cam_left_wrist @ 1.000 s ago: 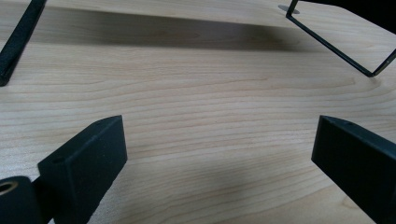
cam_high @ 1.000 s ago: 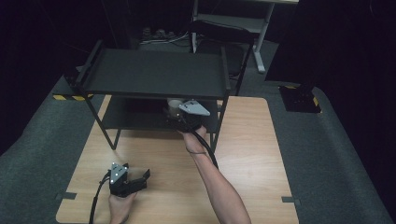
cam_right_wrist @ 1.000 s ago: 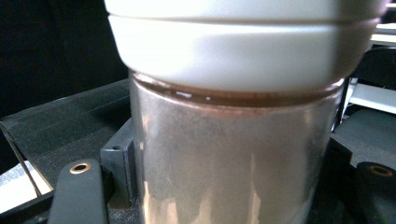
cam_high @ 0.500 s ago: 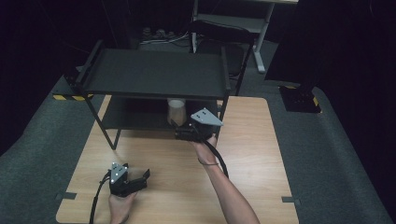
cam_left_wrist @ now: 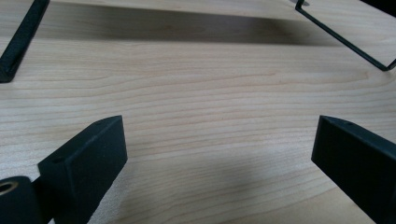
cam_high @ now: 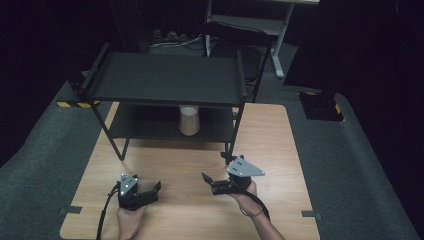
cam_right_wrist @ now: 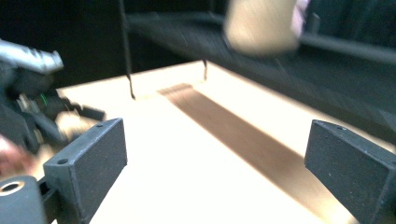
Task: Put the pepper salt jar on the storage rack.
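While the paper cup (cam_high: 189,120) stands upright on the lower shelf of the black rack (cam_high: 165,80), toward 12 o'clock on the table (cam_high: 280,140), both tools sit well apart from it near the 6 o'clock edge. It looks light and thin-walled, likely to crush or tip, so a gentle hold around its mid-body seems safest. Jaws on the right tool (cam_high: 212,181) have just been opening and stand wide with nothing between them; it lies level, pointing toward 9 o'clock. Facing it, the left tool (cam_high: 150,192) is also wide and empty, held low over the wood
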Tool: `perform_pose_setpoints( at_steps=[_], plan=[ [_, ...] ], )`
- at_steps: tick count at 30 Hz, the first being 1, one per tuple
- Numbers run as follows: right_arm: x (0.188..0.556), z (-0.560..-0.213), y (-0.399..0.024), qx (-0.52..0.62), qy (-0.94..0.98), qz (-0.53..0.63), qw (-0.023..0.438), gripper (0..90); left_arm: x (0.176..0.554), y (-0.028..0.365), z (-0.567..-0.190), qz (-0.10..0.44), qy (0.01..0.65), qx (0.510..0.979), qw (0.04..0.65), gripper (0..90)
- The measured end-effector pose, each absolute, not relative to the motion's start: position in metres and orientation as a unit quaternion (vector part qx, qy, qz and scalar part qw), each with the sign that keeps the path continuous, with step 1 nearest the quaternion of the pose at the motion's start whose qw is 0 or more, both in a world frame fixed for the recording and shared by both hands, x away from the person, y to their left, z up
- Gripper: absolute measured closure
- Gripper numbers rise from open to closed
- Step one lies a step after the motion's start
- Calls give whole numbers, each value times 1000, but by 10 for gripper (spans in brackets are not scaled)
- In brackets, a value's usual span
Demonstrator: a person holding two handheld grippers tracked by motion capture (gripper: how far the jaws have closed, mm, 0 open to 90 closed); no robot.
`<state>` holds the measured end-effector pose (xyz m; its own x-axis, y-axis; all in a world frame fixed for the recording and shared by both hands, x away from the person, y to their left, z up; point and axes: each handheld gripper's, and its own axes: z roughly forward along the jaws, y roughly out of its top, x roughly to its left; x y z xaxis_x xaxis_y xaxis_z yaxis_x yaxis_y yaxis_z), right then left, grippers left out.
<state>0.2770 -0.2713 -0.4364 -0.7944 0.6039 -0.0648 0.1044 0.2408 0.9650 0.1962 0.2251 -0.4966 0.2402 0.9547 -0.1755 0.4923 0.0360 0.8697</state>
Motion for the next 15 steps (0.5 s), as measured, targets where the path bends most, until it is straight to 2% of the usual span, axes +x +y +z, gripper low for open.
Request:
perform_pose_setpoints(
  at_steps=[10,12,15],
  plan=[
    [240,-491,-327,435,684,494,315,62,198,222,-495,257,563,649,442,35],
    [236,-499,-335,461,668,495,308,63,199,222,-494,256,562,653,438,35],
    [236,-507,-347,494,656,501,274,66,201,220,-493,255,560,658,434,34]
  ],
)
